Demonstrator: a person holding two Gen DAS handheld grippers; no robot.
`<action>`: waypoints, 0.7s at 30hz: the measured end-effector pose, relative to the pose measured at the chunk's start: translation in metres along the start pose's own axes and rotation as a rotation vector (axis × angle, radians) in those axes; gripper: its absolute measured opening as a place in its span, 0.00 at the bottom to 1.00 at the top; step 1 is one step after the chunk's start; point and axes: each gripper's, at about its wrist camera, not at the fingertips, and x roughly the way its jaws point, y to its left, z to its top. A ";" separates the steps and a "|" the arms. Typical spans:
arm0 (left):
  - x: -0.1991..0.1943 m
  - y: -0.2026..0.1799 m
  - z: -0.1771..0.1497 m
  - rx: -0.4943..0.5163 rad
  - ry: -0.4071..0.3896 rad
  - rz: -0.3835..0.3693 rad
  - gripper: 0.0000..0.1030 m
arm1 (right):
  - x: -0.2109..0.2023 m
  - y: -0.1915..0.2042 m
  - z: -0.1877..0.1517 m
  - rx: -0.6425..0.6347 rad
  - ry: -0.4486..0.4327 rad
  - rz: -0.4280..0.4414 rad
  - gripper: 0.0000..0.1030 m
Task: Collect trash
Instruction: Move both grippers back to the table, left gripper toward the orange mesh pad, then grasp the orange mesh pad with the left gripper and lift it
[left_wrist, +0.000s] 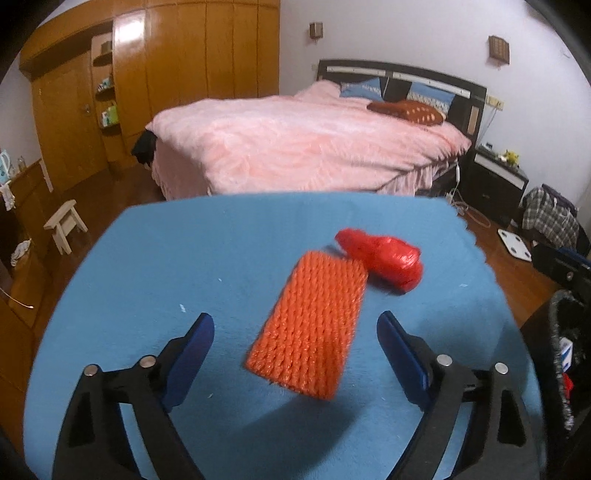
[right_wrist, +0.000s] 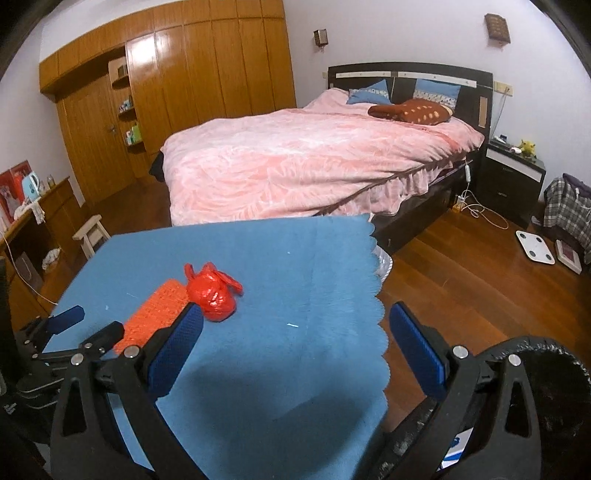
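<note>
Orange foam net (left_wrist: 308, 325) lies between left tool's (left_wrist: 295, 332) spread, untouching jaws.

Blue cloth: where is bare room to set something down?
The blue cloth is bare from the red bag to its scalloped right edge, and along the far edge. Crowded only at the left, where the orange net touches the bag.

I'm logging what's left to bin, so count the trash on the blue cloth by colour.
Orange: 1, foam net
Red: 1, knotted bag
Total: 2, both on the cloth, touching at one corner.
</note>
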 end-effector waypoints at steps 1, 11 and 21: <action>0.004 -0.001 -0.001 -0.001 0.010 -0.002 0.83 | 0.003 0.000 0.000 0.001 0.006 0.001 0.95; 0.037 -0.005 -0.010 0.003 0.110 -0.022 0.67 | 0.024 0.010 -0.003 -0.032 0.039 0.001 0.95; 0.035 0.000 -0.009 -0.031 0.100 -0.064 0.23 | 0.046 0.025 -0.008 -0.056 0.080 0.009 0.95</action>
